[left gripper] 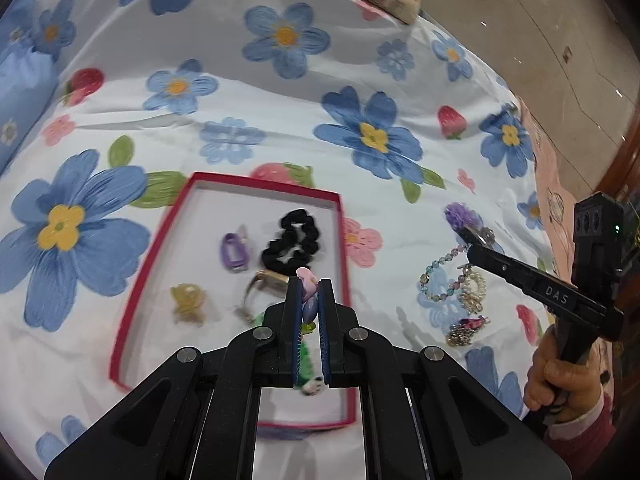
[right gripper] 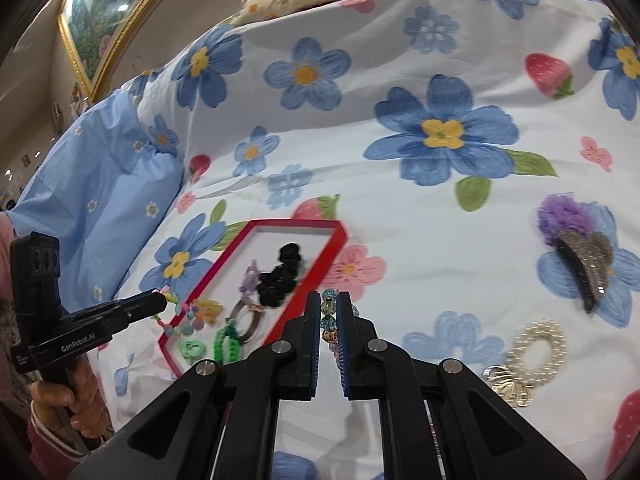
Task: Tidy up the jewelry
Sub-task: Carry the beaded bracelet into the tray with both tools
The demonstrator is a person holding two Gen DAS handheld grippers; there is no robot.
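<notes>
**Two bracelets in the air, one red tray to fill**

Left wrist view: the left gripper (left gripper: pixel 309 288) is pinched tight on a pastel charm bracelet (left gripper: pixel 307 280), whose pink, lilac and green pieces run down between the blue pads. It hangs over the near right part of the red-edged tray (left gripper: pixel 140 280), which lies on the flowered bedspread (left gripper: pixel 280 120). Already in the tray are a black scrunchie (left gripper: pixel 292 244), a purple clip (left gripper: pixel 235 252), a yellow clip (left gripper: pixel 188 304) and what looks like a metal bangle (left gripper: pixel 260 288), though blur makes that last one uncertain. To place the bracelet well, carry it to the bare white floor at the near end of the tray, lower it until the charms rest, and only then let the gripper spread, so nothing catches the rim. To the right, the right gripper (left gripper: pixel 470 246) is above the loose pile of a pearl bracelet (left gripper: pixel 474 292) and a silver chain (left gripper: pixel 466 330).

Right wrist view: the right gripper (right gripper: pixel 329 306) is closed on a bead bracelet (right gripper: pixel 329 316) of teal and amber glass, lifted clear of the bedspread just right of the tray's near right edge (right gripper: pixel 320 264). It should wait its turn, then follow leftward into the tray. Far right lie a purple hair claw (right gripper: pixel 576 248), the pearl bracelet (right gripper: pixel 538 350) and a silver piece (right gripper: pixel 508 384), well apart from the gripper. At the left, the left gripper (right gripper: pixel 162 300) holds its charm bracelet (right gripper: pixel 184 312) draped over the tray's near left corner.
</notes>
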